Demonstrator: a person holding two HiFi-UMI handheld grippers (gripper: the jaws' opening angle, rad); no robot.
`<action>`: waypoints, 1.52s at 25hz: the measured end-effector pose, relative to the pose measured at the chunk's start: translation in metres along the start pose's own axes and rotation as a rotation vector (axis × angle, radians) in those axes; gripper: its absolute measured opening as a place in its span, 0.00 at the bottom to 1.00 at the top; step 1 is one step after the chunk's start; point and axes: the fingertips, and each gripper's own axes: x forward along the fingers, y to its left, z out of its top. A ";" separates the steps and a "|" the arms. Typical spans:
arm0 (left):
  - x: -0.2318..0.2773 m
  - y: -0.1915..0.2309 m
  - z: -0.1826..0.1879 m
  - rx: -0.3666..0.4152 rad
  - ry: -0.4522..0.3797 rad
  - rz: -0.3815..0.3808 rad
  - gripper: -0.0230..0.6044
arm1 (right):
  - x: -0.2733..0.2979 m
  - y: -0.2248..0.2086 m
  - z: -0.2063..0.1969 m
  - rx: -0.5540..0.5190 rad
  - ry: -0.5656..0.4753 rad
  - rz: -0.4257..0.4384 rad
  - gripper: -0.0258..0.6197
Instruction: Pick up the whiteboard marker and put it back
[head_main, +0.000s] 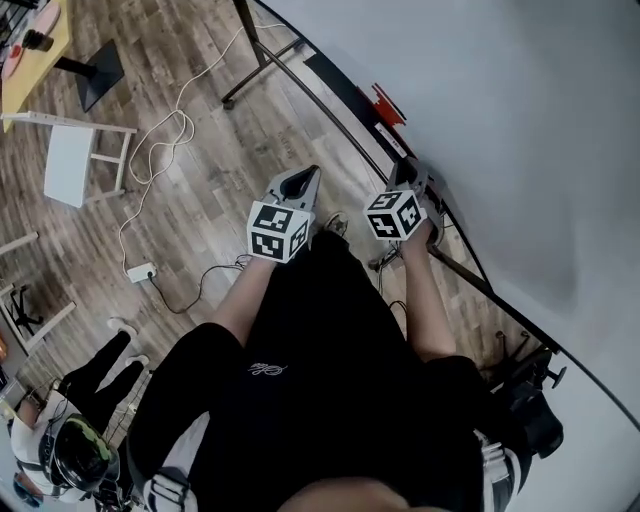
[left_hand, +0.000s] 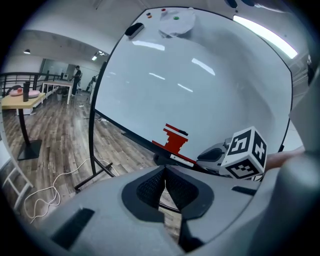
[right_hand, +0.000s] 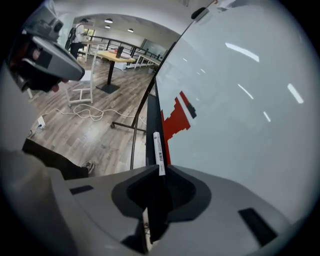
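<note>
On the dark ledge (right_hand: 151, 125) of the glossy whiteboard (right_hand: 240, 110), at twelve o'clock from my right gripper (right_hand: 160, 171), lies the slim white marker (right_hand: 158, 150), round-barrelled, and the meshed black pads (right_hand: 180, 190) clamp it. My left gripper (left_hand: 165, 172) hangs at nine o'clock of the right, jaws pressed together, empty, over plank floor (left_hand: 55, 145).

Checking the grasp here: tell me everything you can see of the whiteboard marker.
The whiteboard marker is a slim stick: a glossy white barrel with small dark print and a dark end. That dark end sits between the closed jaws of the right gripper. It points away along the lower edge of the whiteboard, beside a red shape; whether it rests there is unclear.
</note>
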 end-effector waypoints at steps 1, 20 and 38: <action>-0.002 0.006 -0.001 -0.006 0.000 0.005 0.05 | 0.006 0.001 -0.002 -0.022 0.021 -0.009 0.09; -0.008 0.059 0.002 -0.056 -0.018 0.062 0.05 | 0.048 0.006 -0.021 -0.120 0.217 0.020 0.13; -0.008 0.023 0.002 -0.027 -0.013 0.063 0.05 | 0.017 -0.005 0.001 -0.054 -0.024 0.012 0.13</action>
